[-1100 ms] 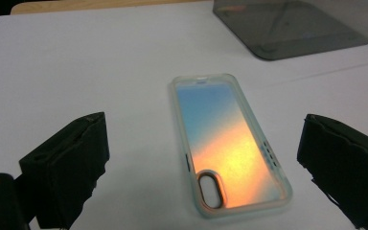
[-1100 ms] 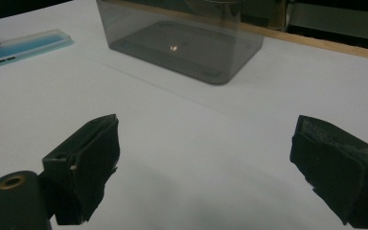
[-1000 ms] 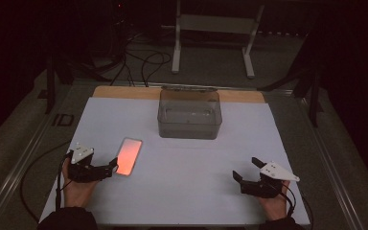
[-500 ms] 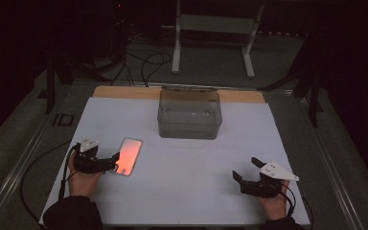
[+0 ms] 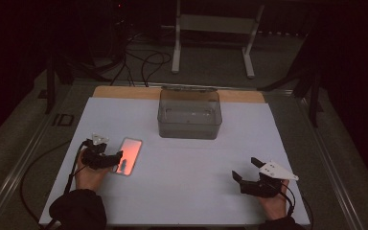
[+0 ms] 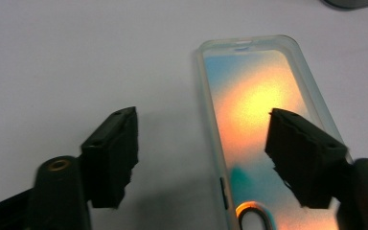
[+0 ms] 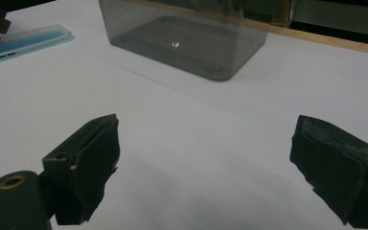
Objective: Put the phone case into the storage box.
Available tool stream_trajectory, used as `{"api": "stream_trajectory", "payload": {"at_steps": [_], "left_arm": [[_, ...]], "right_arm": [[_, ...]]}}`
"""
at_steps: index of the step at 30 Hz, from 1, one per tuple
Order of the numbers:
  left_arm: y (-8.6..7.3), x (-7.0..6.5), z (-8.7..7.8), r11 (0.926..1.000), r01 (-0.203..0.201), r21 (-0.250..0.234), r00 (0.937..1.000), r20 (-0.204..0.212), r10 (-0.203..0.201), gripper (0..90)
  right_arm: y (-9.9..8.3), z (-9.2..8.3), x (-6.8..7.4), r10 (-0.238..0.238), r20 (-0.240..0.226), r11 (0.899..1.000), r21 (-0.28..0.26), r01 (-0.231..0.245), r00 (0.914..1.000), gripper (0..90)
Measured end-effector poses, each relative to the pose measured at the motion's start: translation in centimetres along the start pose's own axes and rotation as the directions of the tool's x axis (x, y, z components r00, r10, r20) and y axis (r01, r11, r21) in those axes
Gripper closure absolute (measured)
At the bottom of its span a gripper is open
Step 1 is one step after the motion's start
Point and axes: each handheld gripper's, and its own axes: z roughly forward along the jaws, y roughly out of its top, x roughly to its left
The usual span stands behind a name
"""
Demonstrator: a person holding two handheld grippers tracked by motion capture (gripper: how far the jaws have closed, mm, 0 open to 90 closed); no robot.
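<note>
The bench (image 5: 182, 191), under a white sheet, carries a smoky clear box (image 5: 189, 114) at its far middle, standing open and looking empty. Well apart from it, toward the near left, a phone case (image 5: 128, 156) lies flat; its clear rim frames an orange-to-blue panel, seen up close in the left gripper view (image 6: 263, 129).

The left gripper (image 5: 115, 160) is at the case's near end with its jaws spread wide. In its own view one jaw hangs over the coloured panel and the other over bare sheet beside the case's long edge, so that edge lies between them; I cannot tell whether either jaw touches. The right gripper (image 5: 248, 170) rests at the near right, also wide open and holding nothing, pointed across the sheet toward the box (image 7: 182, 38).

The step in hand looks like the reach to pick up the case. Next, I judge, the left gripper must settle lower so one jaw slips under or against the rim, then close on that thin edge without pushing the case away.
</note>
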Motion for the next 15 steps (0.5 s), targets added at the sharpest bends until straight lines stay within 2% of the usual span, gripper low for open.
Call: {"api": "stream_trajectory", "payload": {"at_steps": [5,6,7,8,15], "left_arm": [[0.05,-0.19,0.51,0.9999,-0.003,0.009,1.0,0.006,0.003,37.2],[0.05,-0.17,0.61,0.9999,0.001,0.011,1.0,0.005,-0.001,39.2],[0.06,-0.08,0.74,0.9998,0.011,0.019,0.9999,0.004,-0.011,44.8],[0.06,-0.03,0.79,0.9996,0.014,0.024,0.9999,0.004,-0.014,44.8],[0.08,0.03,1.02,0.9992,0.031,0.024,0.9992,0.025,-0.032,60.8]], "right_arm": [[0.01,-0.02,0.0,-0.001,0.0,1.0,0.0,0.001,1.0,10.1],[0.01,-0.03,-0.01,-0.001,0.001,1.0,0.001,0.001,1.0,10.1],[0.01,-0.02,-0.02,0.0,0.0,1.0,0.003,0.0,1.0,10.2],[0.01,-0.02,-0.02,0.0,0.0,1.0,0.003,0.0,1.0,10.2],[0.01,-0.04,-0.07,-0.001,-0.001,1.0,0.002,0.001,1.0,10.2]]}}
